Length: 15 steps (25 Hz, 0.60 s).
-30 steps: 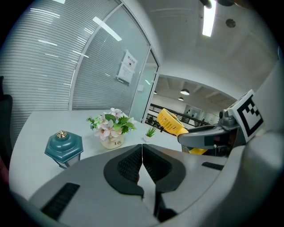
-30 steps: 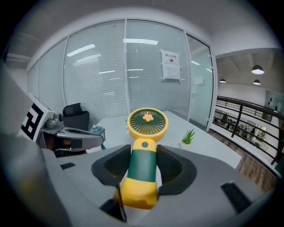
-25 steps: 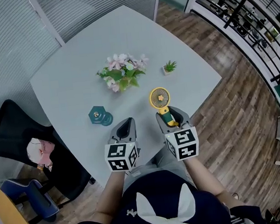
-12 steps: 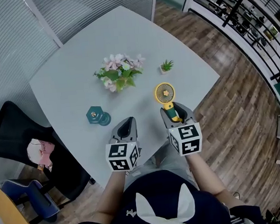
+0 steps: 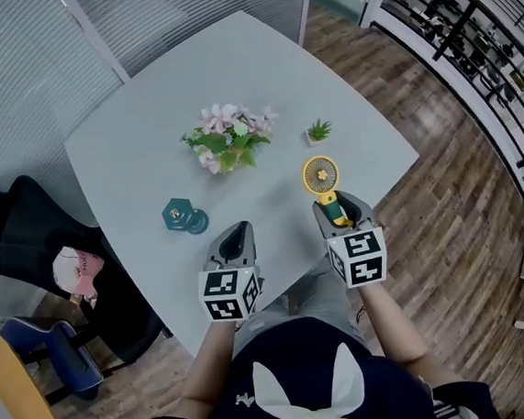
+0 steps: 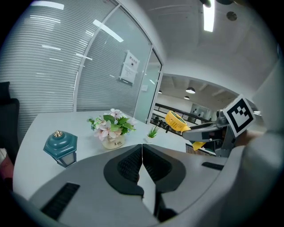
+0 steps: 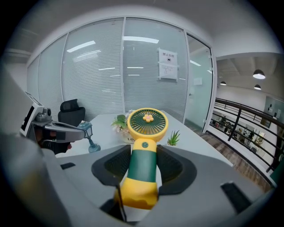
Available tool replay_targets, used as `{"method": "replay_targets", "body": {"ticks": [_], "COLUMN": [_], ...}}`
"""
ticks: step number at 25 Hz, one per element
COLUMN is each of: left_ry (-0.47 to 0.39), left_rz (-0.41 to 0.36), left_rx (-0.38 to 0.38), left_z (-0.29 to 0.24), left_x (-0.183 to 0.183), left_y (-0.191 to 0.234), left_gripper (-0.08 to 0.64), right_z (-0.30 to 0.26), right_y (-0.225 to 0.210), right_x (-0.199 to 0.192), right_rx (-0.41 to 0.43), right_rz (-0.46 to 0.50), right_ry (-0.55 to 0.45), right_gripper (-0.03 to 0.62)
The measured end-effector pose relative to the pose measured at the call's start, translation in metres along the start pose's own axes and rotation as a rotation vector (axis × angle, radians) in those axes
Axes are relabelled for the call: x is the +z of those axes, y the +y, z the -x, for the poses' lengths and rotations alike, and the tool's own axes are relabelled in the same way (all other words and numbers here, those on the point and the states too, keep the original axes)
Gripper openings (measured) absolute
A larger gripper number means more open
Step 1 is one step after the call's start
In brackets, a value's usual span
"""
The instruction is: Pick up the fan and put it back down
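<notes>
The yellow and green hand fan point(image 5: 320, 175) point(image 7: 144, 150) is clear of the grey table point(image 5: 136, 142), over its near right part. My right gripper point(image 5: 337, 208) point(image 7: 143, 155) is shut on its green handle, and the round head points away from me. In the left gripper view the fan point(image 6: 176, 121) shows tilted in the air at the right. The left gripper point(image 5: 236, 231) point(image 6: 142, 150) hovers by the table's near edge, shut with nothing between its pads.
A pot of pink flowers point(image 5: 227, 135) stands mid-table, with a small green plant point(image 5: 319, 131) to its right. A teal lantern point(image 5: 184, 216) sits ahead and left of the left gripper. A black chair point(image 5: 25, 236) stands off the table's left side.
The right gripper has carried the fan to the right, toward the table's right edge. The left gripper has stayed put.
</notes>
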<state>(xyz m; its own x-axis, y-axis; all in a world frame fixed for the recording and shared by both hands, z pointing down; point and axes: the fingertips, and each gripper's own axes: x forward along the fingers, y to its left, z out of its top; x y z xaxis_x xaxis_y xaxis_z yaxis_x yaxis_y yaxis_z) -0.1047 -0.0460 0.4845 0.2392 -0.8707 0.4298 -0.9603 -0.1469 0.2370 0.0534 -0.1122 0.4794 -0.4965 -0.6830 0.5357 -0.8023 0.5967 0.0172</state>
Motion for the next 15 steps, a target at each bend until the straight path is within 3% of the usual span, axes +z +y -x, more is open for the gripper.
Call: {"method": "replay_targets", "body": {"ticks": [15], "left_ry": [-0.036], "left_rz": [0.111], "left_rx": [0.216], "left_z": [-0.020], "left_x": [0.015], "left_y": [0.007], "left_gripper": [0.021], "right_z": [-0.044], "right_y": [-0.010], "right_x": [0.017], "right_rx": [0.268], "right_rz": [0.179], "right_ry": [0.052], "right_gripper": [0.190]}}
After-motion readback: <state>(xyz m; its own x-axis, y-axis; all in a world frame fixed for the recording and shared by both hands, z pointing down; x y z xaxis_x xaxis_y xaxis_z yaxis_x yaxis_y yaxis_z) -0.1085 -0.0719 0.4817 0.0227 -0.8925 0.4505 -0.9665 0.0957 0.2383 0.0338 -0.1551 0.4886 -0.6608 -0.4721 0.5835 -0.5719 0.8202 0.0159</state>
